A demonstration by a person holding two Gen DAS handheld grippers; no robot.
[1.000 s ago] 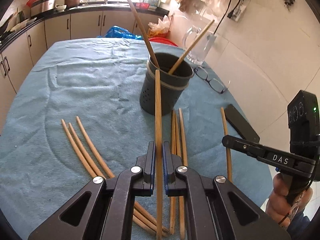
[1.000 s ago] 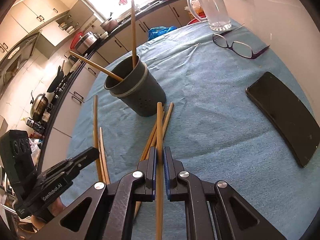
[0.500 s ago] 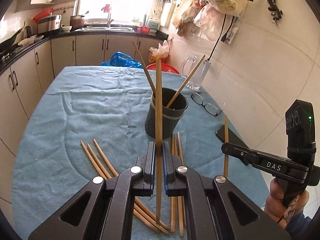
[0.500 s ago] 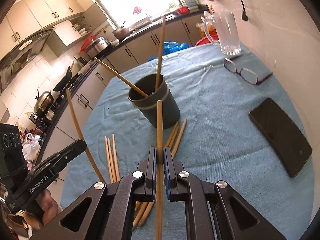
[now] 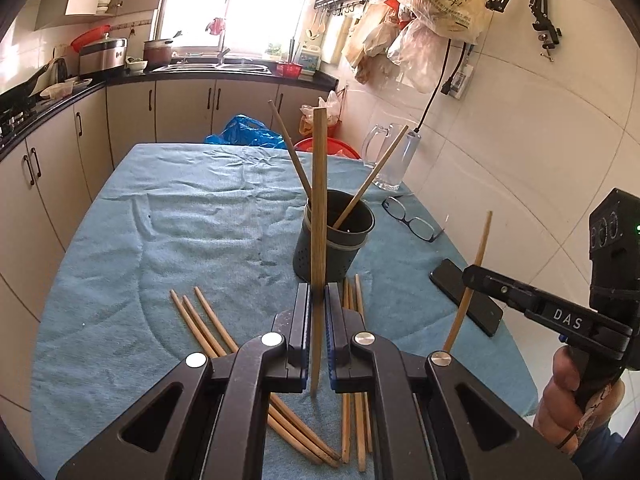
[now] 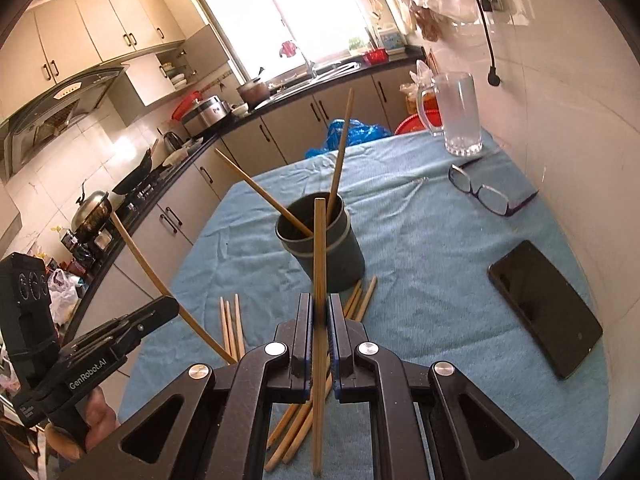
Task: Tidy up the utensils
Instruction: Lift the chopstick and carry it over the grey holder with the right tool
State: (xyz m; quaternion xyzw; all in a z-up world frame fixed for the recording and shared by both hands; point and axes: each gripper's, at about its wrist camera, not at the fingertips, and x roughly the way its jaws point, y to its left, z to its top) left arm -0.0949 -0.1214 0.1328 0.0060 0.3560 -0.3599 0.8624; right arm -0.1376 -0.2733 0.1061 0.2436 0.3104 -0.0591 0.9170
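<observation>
A dark grey utensil holder [image 5: 334, 240] [image 6: 322, 240] stands mid-table with two wooden chopsticks leaning in it. My left gripper [image 5: 317, 320] is shut on a chopstick [image 5: 318, 208] held upright, raised above the table in front of the holder. My right gripper [image 6: 318, 320] is shut on another chopstick [image 6: 319, 256], also lifted and pointing up toward the holder. Each gripper shows in the other's view, the right one [image 5: 476, 276] with its chopstick [image 5: 470, 280], the left one [image 6: 160, 308] likewise. Loose chopsticks lie on the cloth in two groups [image 5: 208, 328] [image 5: 356, 412].
A blue cloth [image 5: 180, 220] covers the table. A black phone [image 6: 544, 306] and glasses [image 6: 486, 194] lie at the right. A glass mug [image 6: 458, 114] stands at the far right corner by the tiled wall. Kitchen cabinets run along the left and back.
Both grippers have risen and tilted up, lifting their chopsticks off the table to stand more upright; the holder now looks farther and lower.
</observation>
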